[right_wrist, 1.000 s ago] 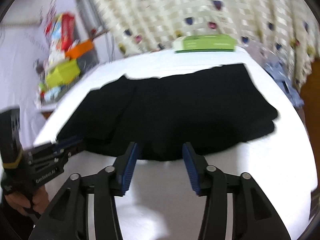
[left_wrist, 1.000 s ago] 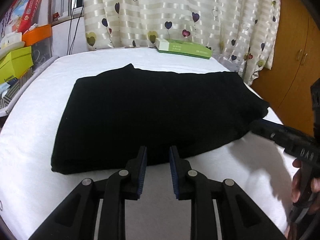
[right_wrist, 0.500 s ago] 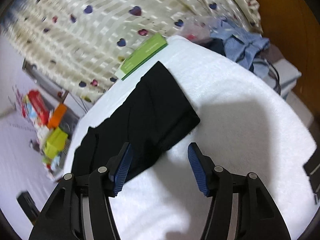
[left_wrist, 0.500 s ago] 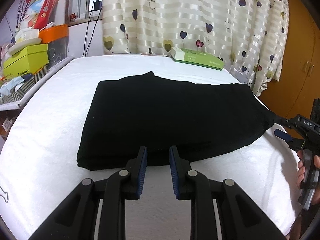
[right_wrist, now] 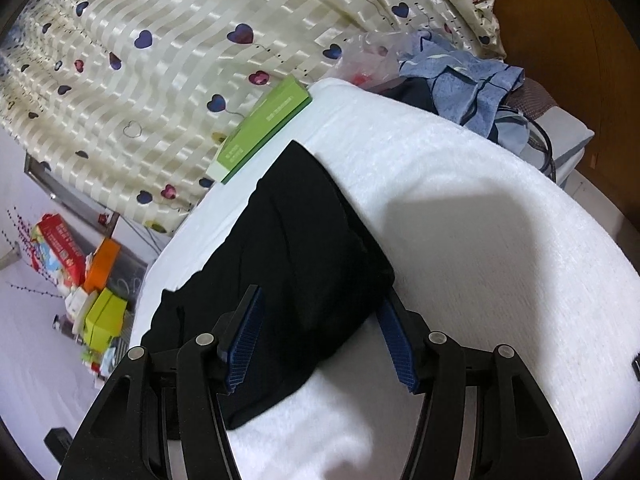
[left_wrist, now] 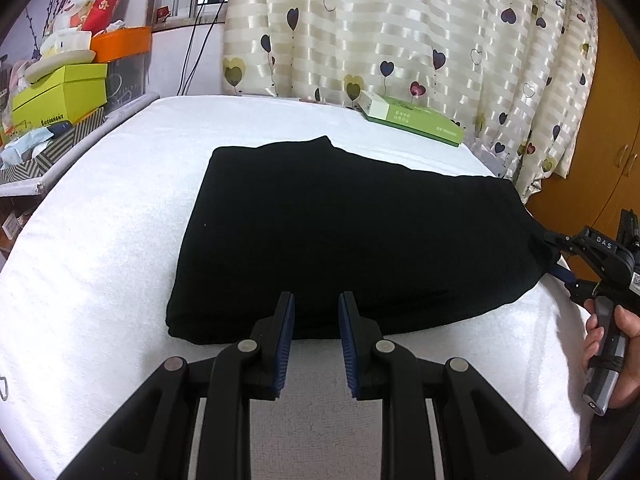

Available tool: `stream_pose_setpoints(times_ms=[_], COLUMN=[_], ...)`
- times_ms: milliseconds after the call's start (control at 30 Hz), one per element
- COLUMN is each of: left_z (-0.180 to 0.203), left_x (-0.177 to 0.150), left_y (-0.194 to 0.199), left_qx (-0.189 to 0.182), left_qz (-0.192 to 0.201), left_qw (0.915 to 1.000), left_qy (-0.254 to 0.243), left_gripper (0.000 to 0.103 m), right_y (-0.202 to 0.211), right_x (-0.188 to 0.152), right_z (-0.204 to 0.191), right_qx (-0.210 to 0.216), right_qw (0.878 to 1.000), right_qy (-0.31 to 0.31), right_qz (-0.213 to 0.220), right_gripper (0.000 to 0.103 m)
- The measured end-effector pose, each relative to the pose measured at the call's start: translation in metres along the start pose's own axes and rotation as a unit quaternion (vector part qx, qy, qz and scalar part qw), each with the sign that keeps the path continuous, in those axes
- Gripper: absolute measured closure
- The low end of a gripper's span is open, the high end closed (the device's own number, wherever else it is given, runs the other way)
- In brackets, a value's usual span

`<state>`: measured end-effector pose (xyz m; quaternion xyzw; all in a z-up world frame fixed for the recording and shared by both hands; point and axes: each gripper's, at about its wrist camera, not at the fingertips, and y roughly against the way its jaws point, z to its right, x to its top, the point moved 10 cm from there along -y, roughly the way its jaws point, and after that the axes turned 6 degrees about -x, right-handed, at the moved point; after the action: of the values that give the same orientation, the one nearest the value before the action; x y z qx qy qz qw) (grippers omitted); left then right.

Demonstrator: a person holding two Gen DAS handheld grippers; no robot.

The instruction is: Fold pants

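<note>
The black pants point(left_wrist: 352, 236) lie folded flat on the white towelling surface point(left_wrist: 100, 264). My left gripper point(left_wrist: 316, 320) hovers at their near edge, open with a narrow gap and nothing between its blue pads. My right gripper point(right_wrist: 320, 308) is open wide, and its two fingers straddle the right-end corner of the pants point(right_wrist: 304, 264), with cloth between them. In the left wrist view the right gripper point(left_wrist: 554, 258) shows at that same end, held by a hand point(left_wrist: 612, 344).
A green flat box point(left_wrist: 412, 120) lies at the back by the heart-print curtain point(left_wrist: 400, 32). Stacked boxes point(left_wrist: 60, 92) crowd the left side. Blue clothes point(right_wrist: 468, 84) are heaped off the right end. A wooden wardrobe point(left_wrist: 600, 160) stands to the right.
The right gripper swung round to the right end of the pants and closed in until its open fingers straddle the corner. The left gripper kept its narrow gap and drew back slightly.
</note>
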<state>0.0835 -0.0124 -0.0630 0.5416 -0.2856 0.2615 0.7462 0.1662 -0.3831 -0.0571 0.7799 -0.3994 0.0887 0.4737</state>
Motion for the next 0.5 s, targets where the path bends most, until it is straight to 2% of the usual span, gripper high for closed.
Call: stream_pose_setpoints(times_ms=[100,200,233,267,300,333,500], left_z=[0.0,0.0,-0.001,-0.001,-0.001,-0.002,-0.01], left_x=[0.0,-0.002,-0.002,-0.002,-0.003,-0.003,-0.005], left_y=[0.0,0.001,0.0,0.001,0.002,0.003,0.01], left_qx=[-0.002,-0.005,-0.005,-0.006,-0.005,-0.005,0.001], left_qz=[0.001,0.0,0.001,0.001,0.002,0.003,0.006], left_qw=[1.0,1.0,1.0,1.0,1.0,1.0,0.9999], left_qy=[0.001,0.005,0.006,0.006,0.005,0.005,0.013], left_gripper=[0.08,0.08,0.08,0.08,0.08,0.08,0.08], right_y=[0.0,-0.003,-0.004,-0.006,-0.009,-0.011,0.005], right_x=[-0.001,0.001,0.002,0.003,0.003,0.002,0.007], right_z=[0.001,-0.004,-0.006,-0.006,-0.006,-0.008,-0.027], right_qx=[-0.012,-0.033,-0.037,-0.044,-0.049,-0.034,-0.009], right_qw=[1.0,0.999,0.999,0.998,0.998,0.999,0.997], right_qy=[-0.008,0.012,0.022,0.032,0.039,0.04,0.07], right_qz=[0.005,0.007,0.01,0.01,0.003,-0.006,0.017], right_gripper=[0.045,0.044,0.049,0.06,0.077,0.079,0.082])
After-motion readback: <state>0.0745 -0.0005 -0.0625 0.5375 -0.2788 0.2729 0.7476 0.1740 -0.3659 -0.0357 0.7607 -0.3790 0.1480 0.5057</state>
